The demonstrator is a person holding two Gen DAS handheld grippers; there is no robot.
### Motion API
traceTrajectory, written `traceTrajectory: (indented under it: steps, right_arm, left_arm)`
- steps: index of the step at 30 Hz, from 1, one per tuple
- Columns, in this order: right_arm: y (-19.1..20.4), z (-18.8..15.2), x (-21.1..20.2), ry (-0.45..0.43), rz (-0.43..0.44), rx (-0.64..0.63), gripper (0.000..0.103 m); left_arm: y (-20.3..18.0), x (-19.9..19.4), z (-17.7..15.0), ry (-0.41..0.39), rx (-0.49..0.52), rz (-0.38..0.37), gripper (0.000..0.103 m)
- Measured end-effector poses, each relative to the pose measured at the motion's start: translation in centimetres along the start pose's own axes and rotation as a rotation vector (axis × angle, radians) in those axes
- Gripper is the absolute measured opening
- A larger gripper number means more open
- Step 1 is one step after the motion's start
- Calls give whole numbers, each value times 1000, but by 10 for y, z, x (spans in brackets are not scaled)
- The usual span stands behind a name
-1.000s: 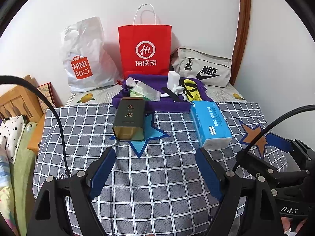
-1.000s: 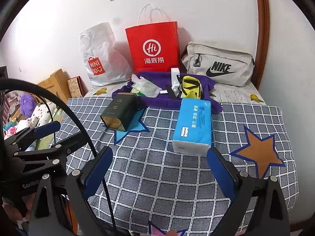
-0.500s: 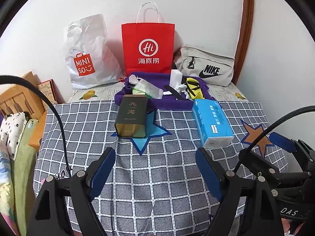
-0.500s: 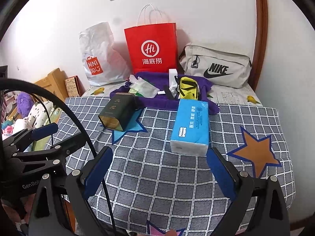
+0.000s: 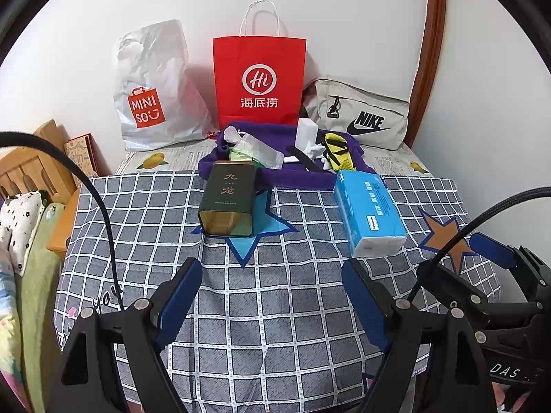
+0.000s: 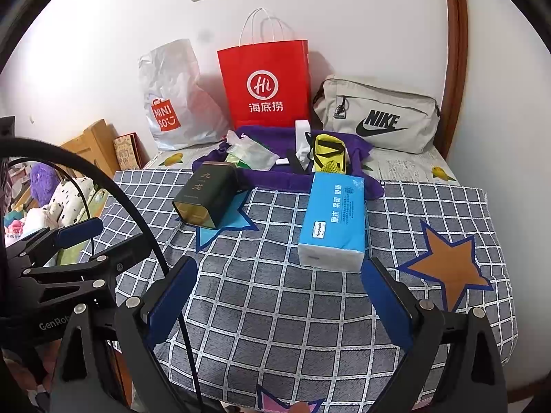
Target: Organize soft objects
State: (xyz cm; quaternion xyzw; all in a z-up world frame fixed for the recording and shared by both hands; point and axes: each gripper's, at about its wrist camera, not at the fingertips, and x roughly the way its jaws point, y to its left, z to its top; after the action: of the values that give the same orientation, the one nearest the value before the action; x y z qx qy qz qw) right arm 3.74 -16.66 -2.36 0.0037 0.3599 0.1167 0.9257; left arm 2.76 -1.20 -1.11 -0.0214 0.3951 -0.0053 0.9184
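A blue tissue pack [image 5: 370, 213] [image 6: 333, 220] lies on the grey checked cloth [image 5: 275, 296] [image 6: 282, 296]. A dark green tin [image 5: 229, 203] [image 6: 206, 198] lies on its side to its left. Behind them a purple cloth [image 5: 296, 175] [image 6: 272, 179] holds a clear plastic bag [image 5: 256, 149] [image 6: 251, 151], a white box [image 5: 305, 134] and a yellow pouch [image 5: 339, 156] [image 6: 329, 156]. My left gripper [image 5: 272, 292] and right gripper [image 6: 279, 292] are both open and empty, low over the cloth's near part, short of the tin and tissue pack.
Against the wall stand a white Miniso bag [image 5: 155, 86] [image 6: 172, 96], a red paper bag [image 5: 259, 79] [image 6: 265, 82] and a grey Nike bag [image 5: 361, 117] [image 6: 377, 117]. Wooden furniture [image 5: 27, 168] and soft toys [image 6: 44, 186] are at the left. The other gripper shows in each view's lower corner.
Both grippers have moved slightly forward toward the objects; the scene sits a little lower and larger in view. Both stay open. Nothing on the bed has moved.
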Motion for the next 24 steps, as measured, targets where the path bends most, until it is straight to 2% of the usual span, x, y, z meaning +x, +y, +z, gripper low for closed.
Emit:
traceTrajectory:
  steps: [24]
  right_arm:
    - [0, 0, -2, 1, -7, 3, 95]
  left_arm:
    - [2, -2, -1, 7, -3, -5, 82]
